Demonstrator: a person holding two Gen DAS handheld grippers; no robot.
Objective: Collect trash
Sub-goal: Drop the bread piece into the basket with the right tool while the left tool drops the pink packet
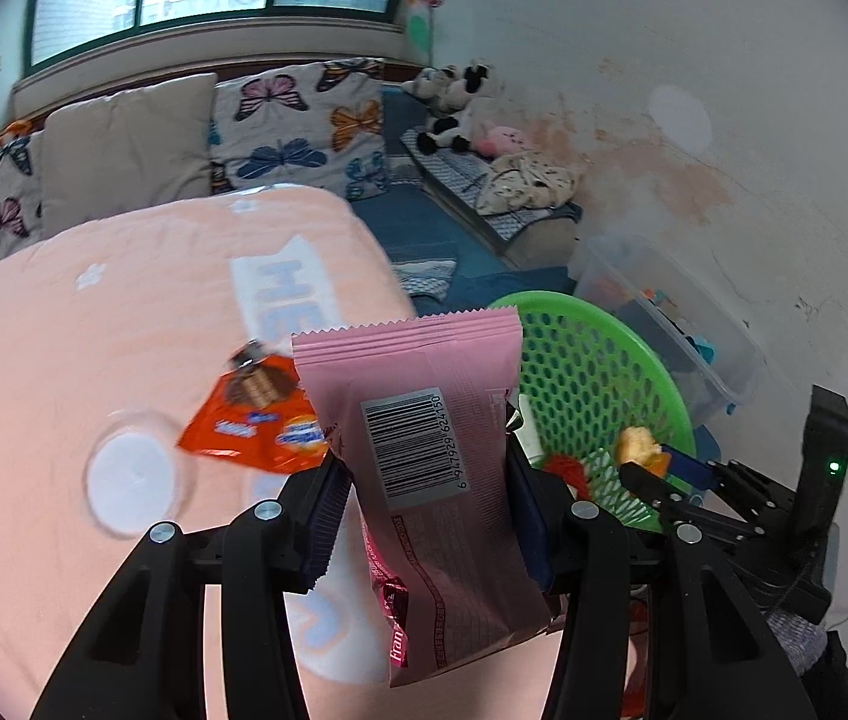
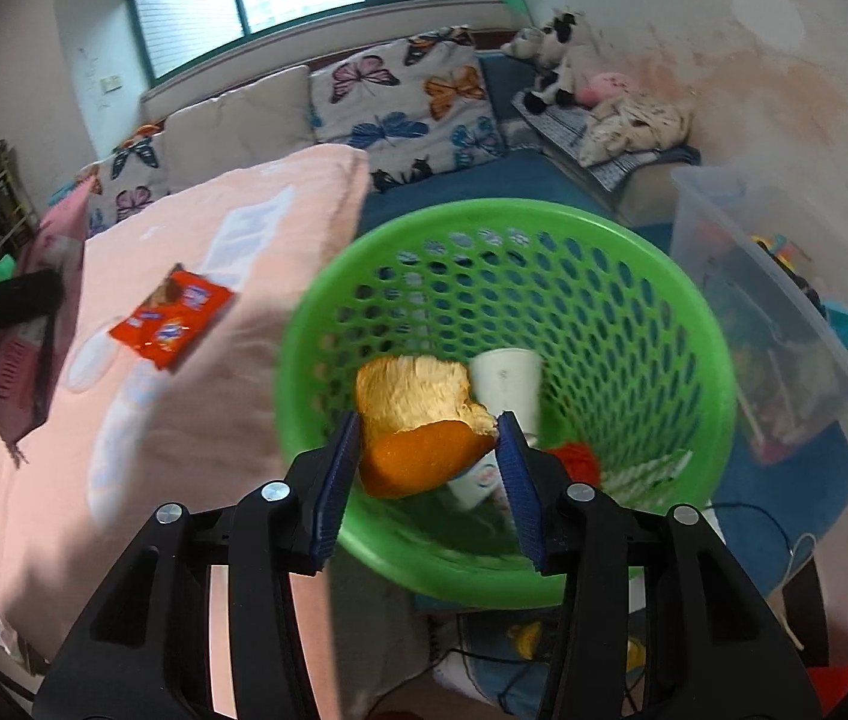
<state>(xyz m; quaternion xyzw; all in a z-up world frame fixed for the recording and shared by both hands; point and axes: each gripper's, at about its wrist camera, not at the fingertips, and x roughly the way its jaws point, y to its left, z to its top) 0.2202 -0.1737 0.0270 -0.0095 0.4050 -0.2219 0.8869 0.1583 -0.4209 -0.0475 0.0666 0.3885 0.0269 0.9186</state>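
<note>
Pink bedspread (image 1: 93, 324) beside green mesh basket (image 2: 652, 300): left gripper (image 1: 424, 480) clamping light, crinkly pink wrapper (image 1: 424, 396) mid-body, right gripper (image 2: 427, 462) pinching soft, crushable orange peel (image 2: 417, 426) over basket.

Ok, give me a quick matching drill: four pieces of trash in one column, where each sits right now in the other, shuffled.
Things:
1. pink snack wrapper
2. orange peel chunk
3. orange-red biscuit packet
4. white paper cup

Places:
A. lying on the peach blanket
B. inside the green mesh basket
C. between the left gripper fingers
D. between the right gripper fingers

Pairs: 1-C, 2-D, 3-A, 4-B
</note>
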